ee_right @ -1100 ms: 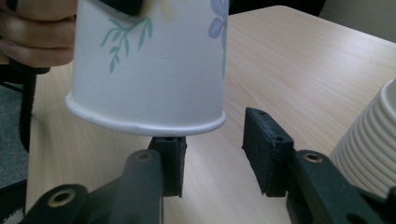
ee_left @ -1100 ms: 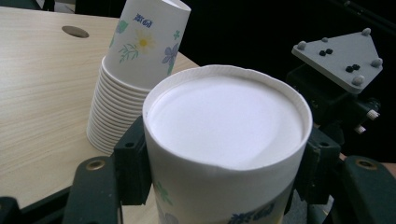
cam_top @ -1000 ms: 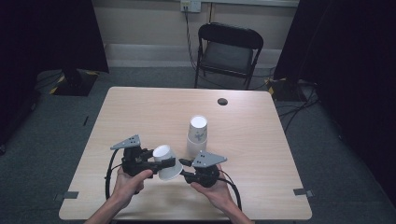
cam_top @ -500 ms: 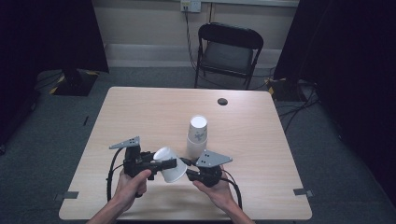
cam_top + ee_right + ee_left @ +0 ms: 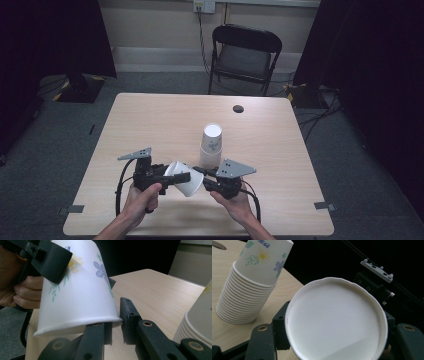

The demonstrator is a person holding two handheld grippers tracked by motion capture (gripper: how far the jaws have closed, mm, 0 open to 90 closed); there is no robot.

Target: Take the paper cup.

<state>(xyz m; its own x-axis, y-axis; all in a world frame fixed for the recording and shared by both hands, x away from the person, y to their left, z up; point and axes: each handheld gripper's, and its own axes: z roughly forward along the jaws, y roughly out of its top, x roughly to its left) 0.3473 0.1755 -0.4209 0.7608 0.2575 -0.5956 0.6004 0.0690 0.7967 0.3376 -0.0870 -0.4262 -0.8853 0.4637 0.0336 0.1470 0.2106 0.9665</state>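
Right gripper view shows the paper cup (image 5: 80, 290) lying on its side in the air, just above the near part of the table (image 5: 150, 120), between the two tools. The left gripper (image 5: 172, 177) pinches the cup near its closed bottom. The right gripper (image 5: 115, 315) has just been closing, and its jaws now nip the cup's rim, one jaw inside and one outside. What could go wrong? The cup is thin paper. If either tool squeezes too hard, the wall could bend or crease. If the hands pull apart or twist, the rim could tear, or the cup could slip out and drop. A swing of the right hand could also knock over the stack of cups (image 5: 211, 145) standing near it. Count them: one loose cup, one stack, two grippers, one folding chair (image 5: 243, 55) behind the table.
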